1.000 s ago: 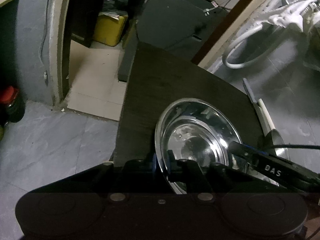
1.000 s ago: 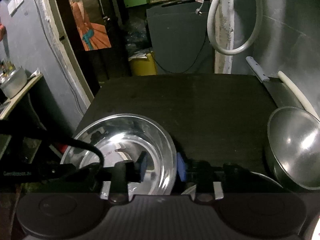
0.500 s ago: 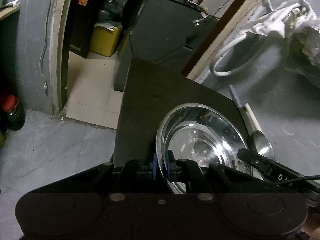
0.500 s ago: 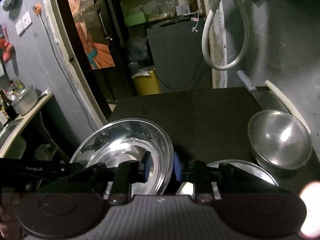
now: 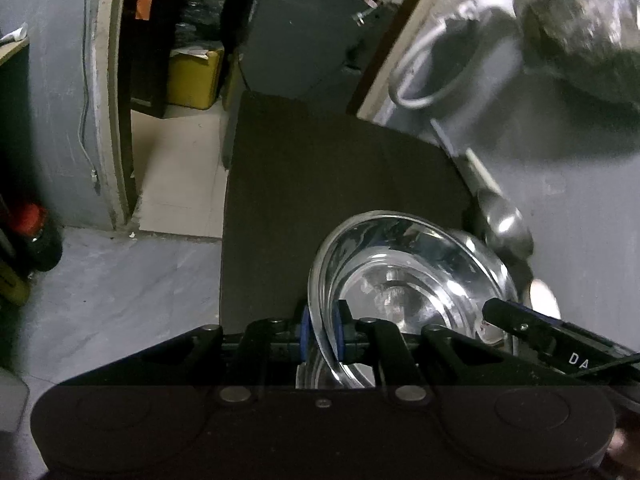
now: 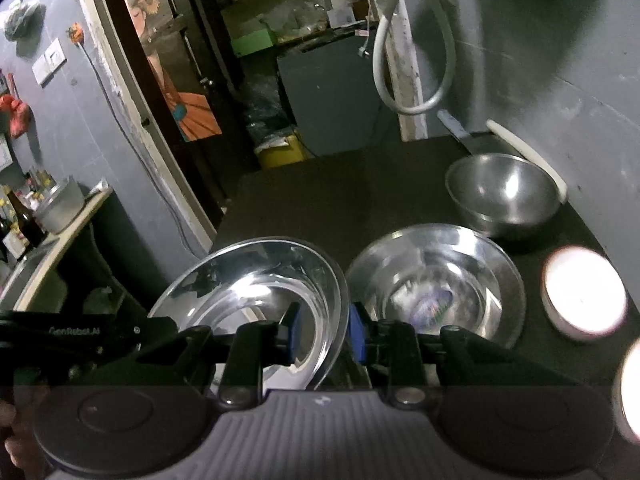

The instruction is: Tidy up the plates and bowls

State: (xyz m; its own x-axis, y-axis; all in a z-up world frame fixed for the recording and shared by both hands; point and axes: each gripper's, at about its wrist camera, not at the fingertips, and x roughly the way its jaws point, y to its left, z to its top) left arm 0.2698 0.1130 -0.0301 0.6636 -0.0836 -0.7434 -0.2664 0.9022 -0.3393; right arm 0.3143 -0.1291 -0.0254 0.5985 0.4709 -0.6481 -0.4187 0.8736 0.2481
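Note:
A shiny steel plate point(image 5: 400, 280) point(image 6: 248, 292) hangs above the dark table point(image 5: 320, 184) point(image 6: 360, 188), gripped from both sides. My left gripper point(image 5: 320, 330) is shut on its left rim, the thin edge pinched between the blue pads. My right gripper point(image 6: 322, 332) is shut on the opposite rim; its black body point(image 5: 560, 340) shows in the left wrist view. On the table to the right sit a second wide steel plate point(image 6: 436, 280) and a deep steel bowl point(image 6: 504, 192) point(image 5: 508, 232).
Two small white dishes point(image 6: 584, 292) point(image 6: 630, 392) glare at the table's right edge. A knife point(image 6: 456, 128) and a white stick point(image 6: 528, 152) lie against the grey wall. A white hose point(image 6: 416, 60) hangs at the back. The floor drops away left of the table point(image 5: 120, 280).
Both grippers have risen with the steel plate, so the table looks farther below. The right gripper's fingers closed in on the rim. The second plate and white dishes came into view.

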